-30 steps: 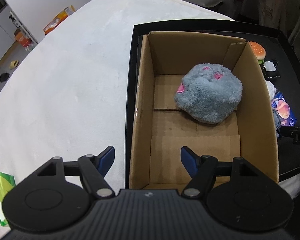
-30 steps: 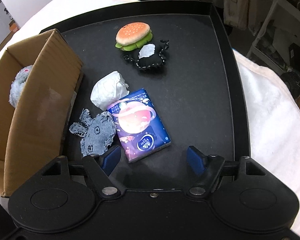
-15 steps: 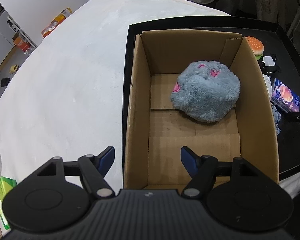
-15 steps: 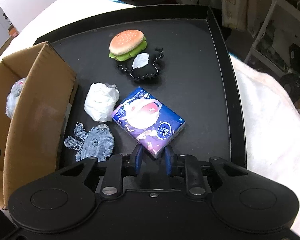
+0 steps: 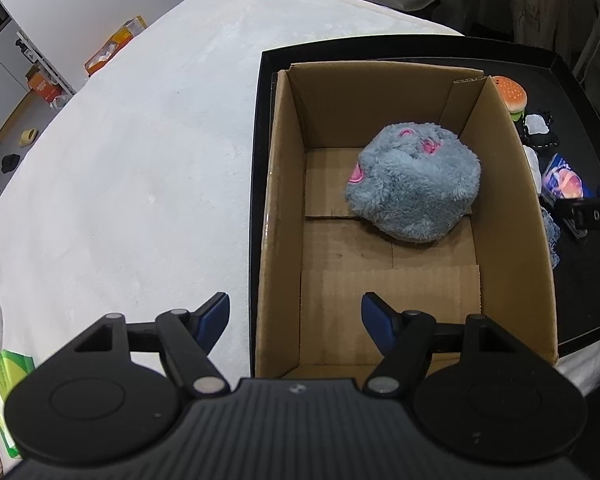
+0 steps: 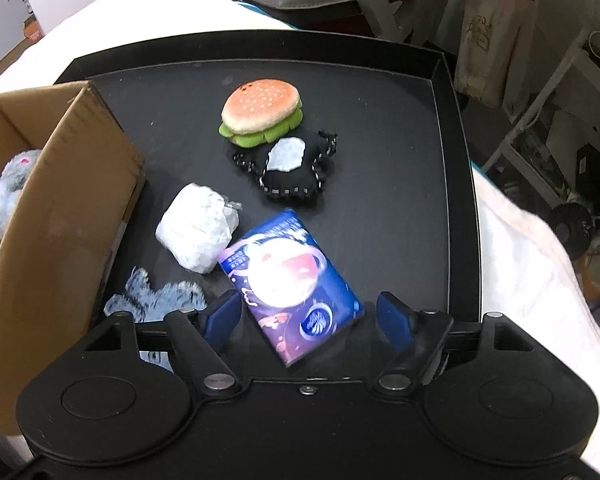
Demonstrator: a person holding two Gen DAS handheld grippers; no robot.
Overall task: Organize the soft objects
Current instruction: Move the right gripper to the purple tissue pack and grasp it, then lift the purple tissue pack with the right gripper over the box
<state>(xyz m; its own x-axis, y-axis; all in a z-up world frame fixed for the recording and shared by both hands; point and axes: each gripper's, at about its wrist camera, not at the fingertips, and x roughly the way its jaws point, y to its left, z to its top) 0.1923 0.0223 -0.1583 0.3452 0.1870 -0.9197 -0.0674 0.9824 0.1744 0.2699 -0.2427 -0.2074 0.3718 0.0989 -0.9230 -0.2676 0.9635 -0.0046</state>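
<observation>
A grey plush toy (image 5: 416,184) with pink patches lies inside the open cardboard box (image 5: 284,200). My left gripper (image 5: 296,316) hangs open over the box's near left wall, holding nothing. On the black tray (image 6: 400,200), a blue tissue pack (image 6: 292,284) lies tilted between the fingers of my right gripper (image 6: 308,316). Its jaws are opening and the pads stand clear of the pack. Beyond the pack lie a white crumpled wad (image 6: 198,232), a denim scrap toy (image 6: 156,300), a black plush (image 6: 292,172) and a burger plush (image 6: 260,112).
The box stands in the tray's left part, its brown wall (image 6: 60,208) close to the wad and the denim toy. A white cloth (image 5: 140,160) covers the table around the tray. Shelves and bags stand beyond the table's right edge.
My right gripper closed on the tissue pack's near corner, then opened wide again. The pack has turned and now lies between the fingers. The left gripper has stayed put.
</observation>
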